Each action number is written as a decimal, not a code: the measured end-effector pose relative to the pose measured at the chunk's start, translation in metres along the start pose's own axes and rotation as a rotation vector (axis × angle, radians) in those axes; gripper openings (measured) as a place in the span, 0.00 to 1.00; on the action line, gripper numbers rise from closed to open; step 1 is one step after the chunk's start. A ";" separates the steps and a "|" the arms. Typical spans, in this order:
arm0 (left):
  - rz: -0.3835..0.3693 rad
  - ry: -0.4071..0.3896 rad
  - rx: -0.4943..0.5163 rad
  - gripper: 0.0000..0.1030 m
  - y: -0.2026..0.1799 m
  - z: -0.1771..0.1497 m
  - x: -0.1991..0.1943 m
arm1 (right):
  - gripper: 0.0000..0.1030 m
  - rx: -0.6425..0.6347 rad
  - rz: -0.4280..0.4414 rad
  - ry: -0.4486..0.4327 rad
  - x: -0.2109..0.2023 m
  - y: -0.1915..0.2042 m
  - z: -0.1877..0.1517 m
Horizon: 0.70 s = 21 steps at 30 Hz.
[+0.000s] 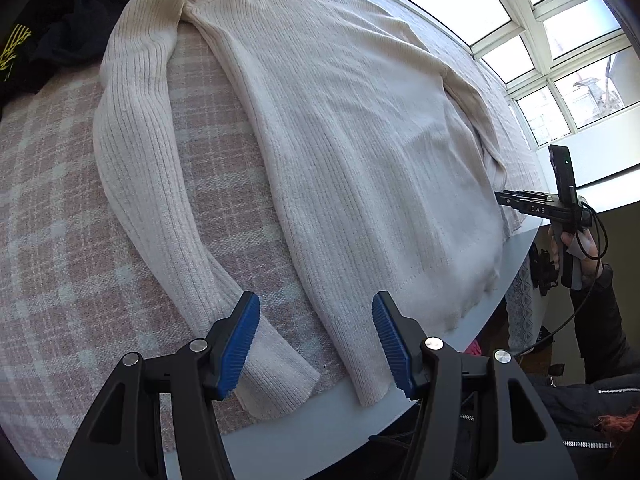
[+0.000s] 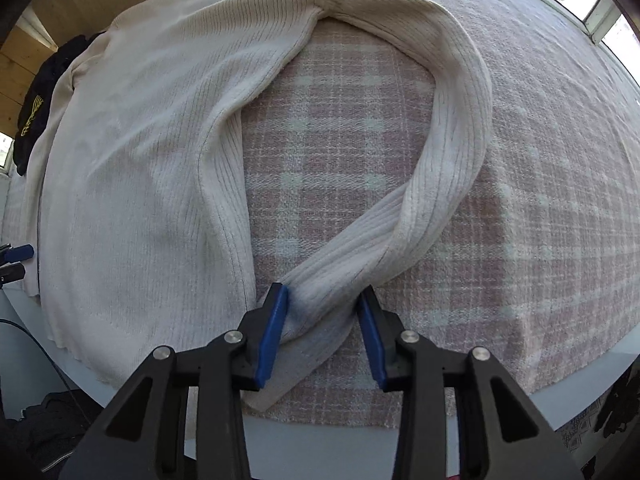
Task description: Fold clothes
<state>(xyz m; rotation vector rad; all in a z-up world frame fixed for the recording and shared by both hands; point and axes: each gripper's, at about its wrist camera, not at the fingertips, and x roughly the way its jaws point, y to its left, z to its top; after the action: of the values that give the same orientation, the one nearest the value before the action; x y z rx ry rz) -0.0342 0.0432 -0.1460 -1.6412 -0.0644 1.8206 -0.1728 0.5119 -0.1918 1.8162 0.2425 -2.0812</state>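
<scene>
A cream ribbed sweater (image 1: 352, 128) lies spread flat on a pink plaid blanket (image 1: 60, 220). My left gripper (image 1: 316, 320) is open just above the table's near edge. One sleeve cuff (image 1: 276, 364) lies under its left finger, and the sweater's hem corner (image 1: 368, 376) under its right. My right gripper (image 2: 323, 300) is open, partly closed in, and straddles the other sleeve (image 2: 332, 280) above its cuff. Both blue pads (image 2: 276, 320) touch the sleeve's sides. That sleeve curves in a loop back to the shoulder. A hand holds the right gripper (image 1: 508, 198) at the sweater's far side.
A black garment (image 1: 52, 28) with yellow print lies bunched at the blanket's far corner beside the collar. The white table edge (image 1: 320, 444) runs just below the blanket. Windows (image 1: 560, 60) stand beyond the table. Dark clothing (image 2: 48, 432) and a cable hang below the edge.
</scene>
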 end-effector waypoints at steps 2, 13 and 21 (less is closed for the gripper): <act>0.026 -0.024 -0.011 0.55 0.007 0.000 -0.012 | 0.13 0.001 0.011 0.001 -0.012 0.014 -0.021; 0.143 -0.039 -0.067 0.58 0.041 0.000 -0.022 | 0.17 0.145 -0.313 0.001 -0.063 -0.045 -0.043; 0.341 -0.063 -0.017 0.25 0.058 -0.001 -0.035 | 0.36 -0.026 -0.040 -0.050 -0.024 0.085 -0.012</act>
<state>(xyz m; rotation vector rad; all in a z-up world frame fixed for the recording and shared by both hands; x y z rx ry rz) -0.0597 -0.0200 -0.1428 -1.6856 0.1847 2.1294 -0.1269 0.4422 -0.1604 1.7558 0.2938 -2.1371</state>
